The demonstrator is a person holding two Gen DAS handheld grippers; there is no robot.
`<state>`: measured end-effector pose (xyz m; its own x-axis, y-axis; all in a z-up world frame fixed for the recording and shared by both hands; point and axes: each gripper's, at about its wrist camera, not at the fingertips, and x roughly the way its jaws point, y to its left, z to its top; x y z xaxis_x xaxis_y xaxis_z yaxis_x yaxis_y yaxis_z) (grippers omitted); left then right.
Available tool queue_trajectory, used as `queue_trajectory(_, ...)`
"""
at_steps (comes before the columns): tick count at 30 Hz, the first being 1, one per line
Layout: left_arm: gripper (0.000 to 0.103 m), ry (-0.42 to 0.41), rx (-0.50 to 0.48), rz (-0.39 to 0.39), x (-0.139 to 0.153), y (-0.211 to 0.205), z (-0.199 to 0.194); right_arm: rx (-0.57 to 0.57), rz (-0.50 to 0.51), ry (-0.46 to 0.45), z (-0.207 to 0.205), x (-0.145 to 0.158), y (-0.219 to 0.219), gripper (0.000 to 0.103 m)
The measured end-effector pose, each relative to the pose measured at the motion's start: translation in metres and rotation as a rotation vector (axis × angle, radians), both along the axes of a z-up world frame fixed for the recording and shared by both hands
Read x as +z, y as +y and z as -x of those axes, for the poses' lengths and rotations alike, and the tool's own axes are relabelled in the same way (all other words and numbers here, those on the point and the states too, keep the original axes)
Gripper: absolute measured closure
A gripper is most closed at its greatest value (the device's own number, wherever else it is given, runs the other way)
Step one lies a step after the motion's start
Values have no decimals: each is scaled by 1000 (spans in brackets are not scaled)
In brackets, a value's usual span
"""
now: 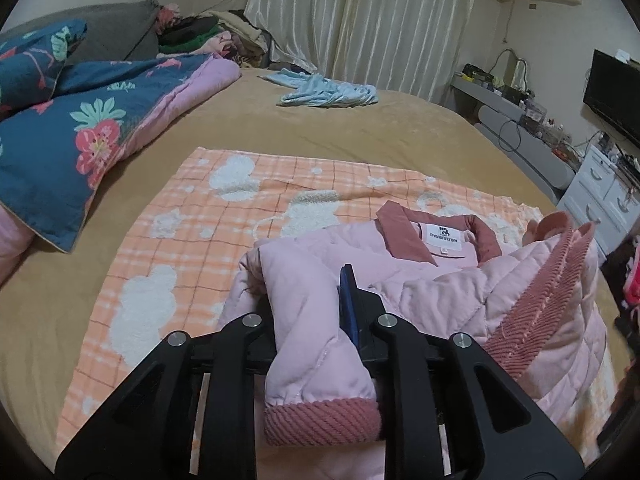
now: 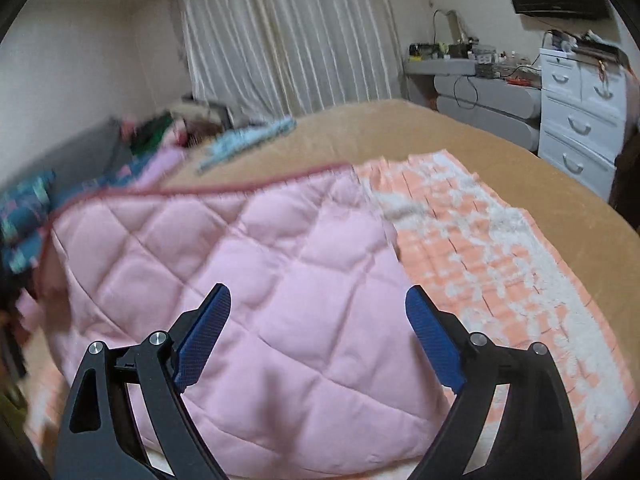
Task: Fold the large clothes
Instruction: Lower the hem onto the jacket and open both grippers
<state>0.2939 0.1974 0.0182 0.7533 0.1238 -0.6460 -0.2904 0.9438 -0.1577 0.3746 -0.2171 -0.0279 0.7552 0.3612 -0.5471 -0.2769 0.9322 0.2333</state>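
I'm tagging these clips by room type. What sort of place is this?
Most likely a home bedroom. A wide bed with a tan cover fills the view, a floral quilt is bunched at its head, and a white chest of drawers stands by the curtained wall.

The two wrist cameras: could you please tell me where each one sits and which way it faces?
Left wrist: on the left gripper, looking down across the bed; its fingers clamp the pink jacket by a sleeve.
Right wrist: on the right gripper, jaws open, above the jacket's quilted panel.
Shared: jacket, orange checked blanket, curtain.
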Motion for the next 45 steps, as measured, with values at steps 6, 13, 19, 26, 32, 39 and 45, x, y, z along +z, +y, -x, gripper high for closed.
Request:
queue_trajectory(6, 32, -62, -13, 75, 13, -1, 0, 2, 57, 47, -11, -22, 1, 15)
queue_trajectory(13, 13, -158, -11, 26, 48, -13, 16, 0, 48, 38, -10, -19, -8, 15)
queue_trajectory(19, 10, -194, 6, -52, 57, -19, 43, -18, 40, 35, 2, -8, -17, 11)
queue_trajectory(26, 9, -91, 19, -11, 5, -3, 65, -16, 71, 48, 7, -10, -26, 10)
queue_trajectory(32, 9, -22, 40, 159, -36, 22, 75, -3, 115, 86, 4, -26, -27, 10)
queue_trajectory(39, 9, 35, 10, 198, -60, 22, 76, 3, 126, 102, 2, -34, -31, 10)
queue_trajectory(45, 9, 92, 12, 192, -84, 20, 69, 35, 128, 172, -9, -55, -29, 11)
